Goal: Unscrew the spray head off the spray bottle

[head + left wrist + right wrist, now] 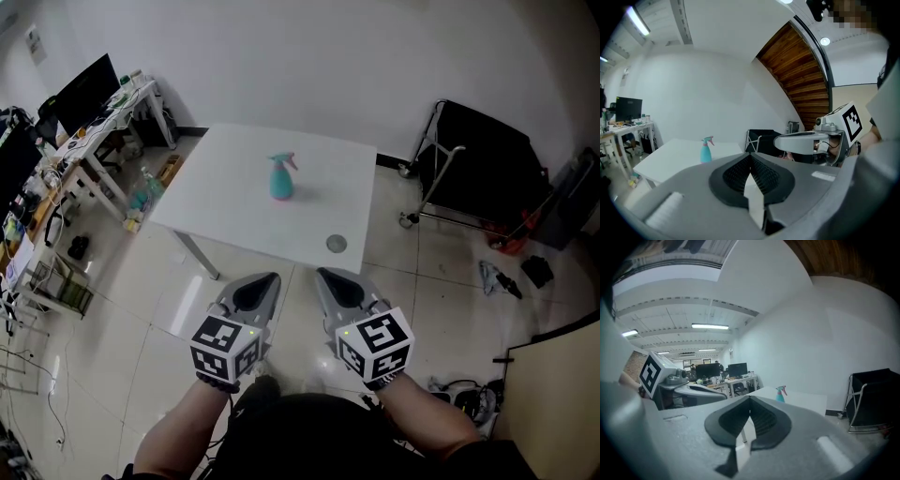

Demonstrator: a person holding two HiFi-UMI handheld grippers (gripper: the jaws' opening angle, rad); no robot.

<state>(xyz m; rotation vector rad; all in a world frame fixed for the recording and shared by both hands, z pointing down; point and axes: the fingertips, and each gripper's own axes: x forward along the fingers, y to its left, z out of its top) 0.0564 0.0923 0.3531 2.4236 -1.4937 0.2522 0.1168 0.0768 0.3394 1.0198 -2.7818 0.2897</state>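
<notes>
A teal spray bottle point(280, 178) with a pink-and-teal spray head stands upright near the middle of the white table point(234, 211). It also shows small and far off as the bottle point(706, 150) in the left gripper view and the bottle point(780, 394) in the right gripper view. My left gripper point(267, 278) and right gripper point(323, 274) hang side by side in front of the table's near edge, well short of the bottle. Both are shut with nothing between the jaws.
A small round grey disc point(336, 244) lies near the table's front right corner. A black folding cart point(483, 169) stands to the right, cluttered desks with monitors point(84, 94) to the left. Loose items lie on the tiled floor point(450, 281).
</notes>
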